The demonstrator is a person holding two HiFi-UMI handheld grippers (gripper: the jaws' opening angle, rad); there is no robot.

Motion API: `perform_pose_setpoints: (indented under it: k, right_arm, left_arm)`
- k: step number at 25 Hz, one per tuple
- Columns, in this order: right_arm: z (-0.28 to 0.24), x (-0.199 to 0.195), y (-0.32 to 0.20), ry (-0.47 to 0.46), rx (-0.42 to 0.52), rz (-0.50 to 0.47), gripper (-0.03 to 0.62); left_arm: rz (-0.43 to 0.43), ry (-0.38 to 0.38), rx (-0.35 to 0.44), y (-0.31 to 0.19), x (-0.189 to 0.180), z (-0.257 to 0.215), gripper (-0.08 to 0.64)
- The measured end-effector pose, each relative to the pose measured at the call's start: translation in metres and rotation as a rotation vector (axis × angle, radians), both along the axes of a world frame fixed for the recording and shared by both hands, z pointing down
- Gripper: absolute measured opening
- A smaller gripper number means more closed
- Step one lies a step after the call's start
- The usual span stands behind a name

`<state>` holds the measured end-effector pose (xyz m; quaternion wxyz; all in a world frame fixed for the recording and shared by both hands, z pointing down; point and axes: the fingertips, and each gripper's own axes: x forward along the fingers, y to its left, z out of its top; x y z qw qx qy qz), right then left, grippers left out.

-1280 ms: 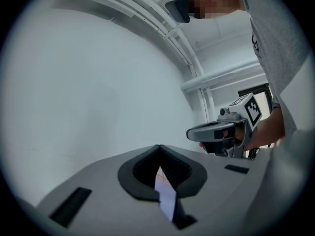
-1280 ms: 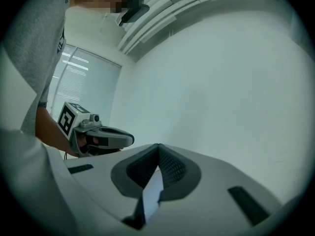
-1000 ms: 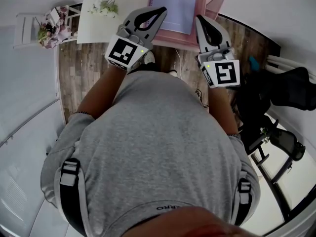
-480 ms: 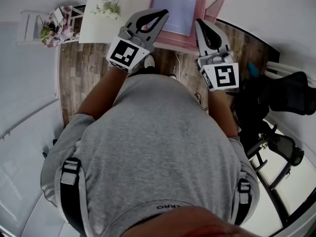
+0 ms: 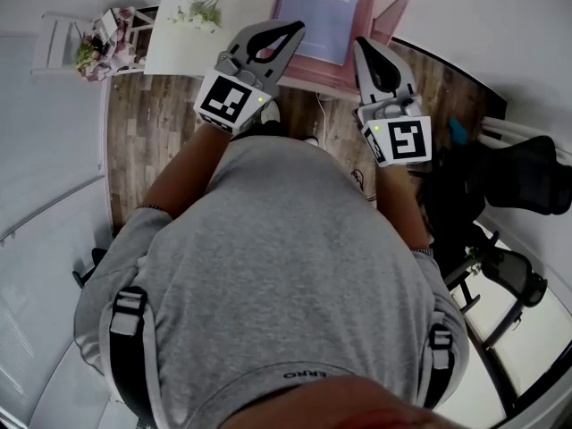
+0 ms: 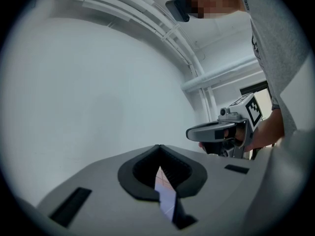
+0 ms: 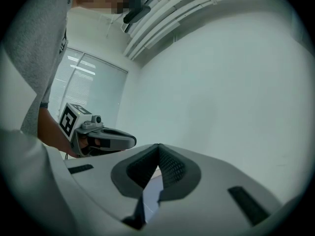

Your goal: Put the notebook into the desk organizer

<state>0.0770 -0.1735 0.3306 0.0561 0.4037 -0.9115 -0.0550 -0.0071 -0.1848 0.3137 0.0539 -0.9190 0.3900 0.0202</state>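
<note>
Both pairs of tongs are clenched with nothing between them. The left tongs (image 5: 293, 27) and the right tongs (image 5: 361, 41) are held level, side by side, with their ribbed dark pads meeting at the tips, just short of the counter's near edge.

Just beyond them the notebook (image 5: 322, 12) lies flat, cover up. It is a slim lavender rectangle with pale lettering and a smooth, slightly glossy face. It looks light and thin, stiff enough to keep its shape if pinched at one edge, though it would likely sag if held by a corner alone. The cover may be slippery, so the ribbed pads should bite on the near edge or along the spine, where the pages are bound and firmest. Because it lies flat, one jaw will probably have to slide under it first.

Pink shows under the notebook and to its right. This appears to be the desk organizer (image 5: 390, 5), hard-walled and angular, though whether the notebook rests on part of it I cannot tell. Both sit on the matte white counter (image 5: 179, 47), with a thin spray of flowers (image 5: 198, 12) off to the left.
</note>
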Motion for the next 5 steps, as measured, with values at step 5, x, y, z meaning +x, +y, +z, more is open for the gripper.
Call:
perform_pose_setpoints:
  k: [5]
  right_arm:
    - [0.0006,-0.0011,0.0003,-0.003,0.003,-0.007,0.006]
  left_arm:
    - [-0.006,-0.002,-0.002,0.0010,0.0003,0.0021,0.018]
